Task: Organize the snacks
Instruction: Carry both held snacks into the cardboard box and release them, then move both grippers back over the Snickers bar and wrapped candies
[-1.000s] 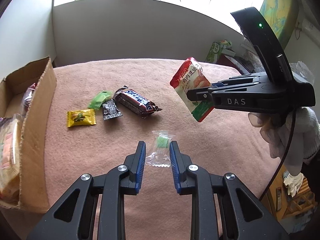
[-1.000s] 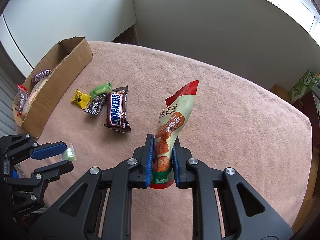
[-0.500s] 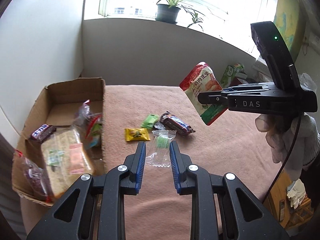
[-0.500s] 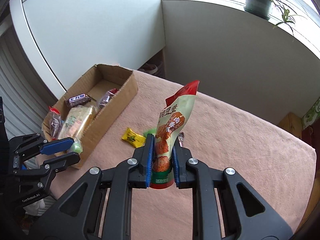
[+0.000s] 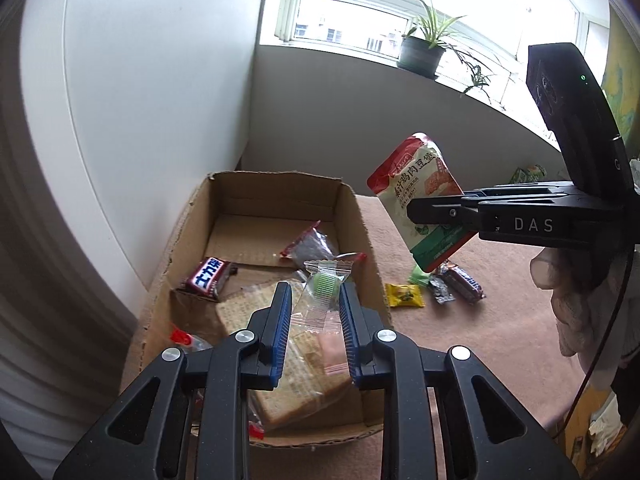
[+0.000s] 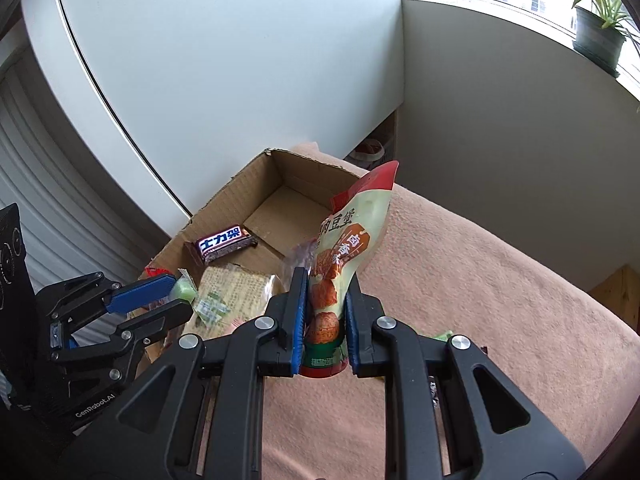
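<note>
With the left gripper (image 5: pixel 313 312) pinching the clear candy (image 5: pixel 323 294) over the box (image 5: pixel 362 216) at lower centre and the right gripper (image 6: pixel 325 316) clamping the pouch (image 6: pixel 352 240) beside it, release each low — clear of the rim — so neither snags.

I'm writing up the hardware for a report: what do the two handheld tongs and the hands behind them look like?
Both tongs are matte black plastic with silver pivot screws and ribbed blue pads. The right tongs carry white "DAS" lettering, a black camera block with a green light, and a thin black cable. The left tongs read "GenRobot.AI". The right hand wears a pale, loose fabric glove.
</note>
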A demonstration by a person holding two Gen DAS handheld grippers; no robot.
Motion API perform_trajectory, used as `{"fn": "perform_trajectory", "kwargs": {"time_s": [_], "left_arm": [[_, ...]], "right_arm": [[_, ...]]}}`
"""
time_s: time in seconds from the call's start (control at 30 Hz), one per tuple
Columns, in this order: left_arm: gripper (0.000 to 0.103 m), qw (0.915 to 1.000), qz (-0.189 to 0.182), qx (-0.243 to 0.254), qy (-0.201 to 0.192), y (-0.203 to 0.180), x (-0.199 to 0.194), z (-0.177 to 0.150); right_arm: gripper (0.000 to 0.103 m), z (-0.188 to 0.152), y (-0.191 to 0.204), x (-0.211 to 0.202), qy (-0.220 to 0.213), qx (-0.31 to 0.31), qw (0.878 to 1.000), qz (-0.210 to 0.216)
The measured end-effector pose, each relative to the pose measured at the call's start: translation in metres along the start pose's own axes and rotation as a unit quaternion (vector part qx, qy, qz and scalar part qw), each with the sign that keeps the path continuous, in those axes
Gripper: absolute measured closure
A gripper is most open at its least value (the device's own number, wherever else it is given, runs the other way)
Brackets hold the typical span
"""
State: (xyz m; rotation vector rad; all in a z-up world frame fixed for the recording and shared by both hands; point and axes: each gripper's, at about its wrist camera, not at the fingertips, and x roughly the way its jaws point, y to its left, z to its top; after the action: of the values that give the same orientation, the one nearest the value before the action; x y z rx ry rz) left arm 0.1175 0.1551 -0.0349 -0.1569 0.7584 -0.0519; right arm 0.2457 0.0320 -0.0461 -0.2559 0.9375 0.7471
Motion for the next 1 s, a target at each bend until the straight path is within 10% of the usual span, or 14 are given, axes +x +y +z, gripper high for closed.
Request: {"fn": "perform_trajectory", "kwargs": {"time_s": [0.2, 0.47, 0.53, 1.0], "left_arm": [[0.080, 0.9998, 0.013, -0.011, -0.001, 0.014, 0.007, 0.005], [0.073, 0.9995, 0.024, -0.020, 0.001, 0.017, 0.011, 0.008], [0.046, 0.9993, 0.026, -0.026, -0.001, 0.017, 0.010, 0.008], [0.045, 0.9994, 0.002, -0.028, -0.020, 0.001, -0.010, 0.002]], "right_arm": [[0.078, 0.012, 0.015, 0.018, 0.010, -0.011, 1.000, 0.010], [0.027, 0.016, 0.026, 0.005, -0.019, -0.026, 0.999, -0.009], [0.023, 0.014, 0.024, 0.000, -0.024, -0.028, 0.999, -0.014], [0.021, -0.034, -0.046, -0.034, 0.005, -0.008, 0.998, -0.061]]}}
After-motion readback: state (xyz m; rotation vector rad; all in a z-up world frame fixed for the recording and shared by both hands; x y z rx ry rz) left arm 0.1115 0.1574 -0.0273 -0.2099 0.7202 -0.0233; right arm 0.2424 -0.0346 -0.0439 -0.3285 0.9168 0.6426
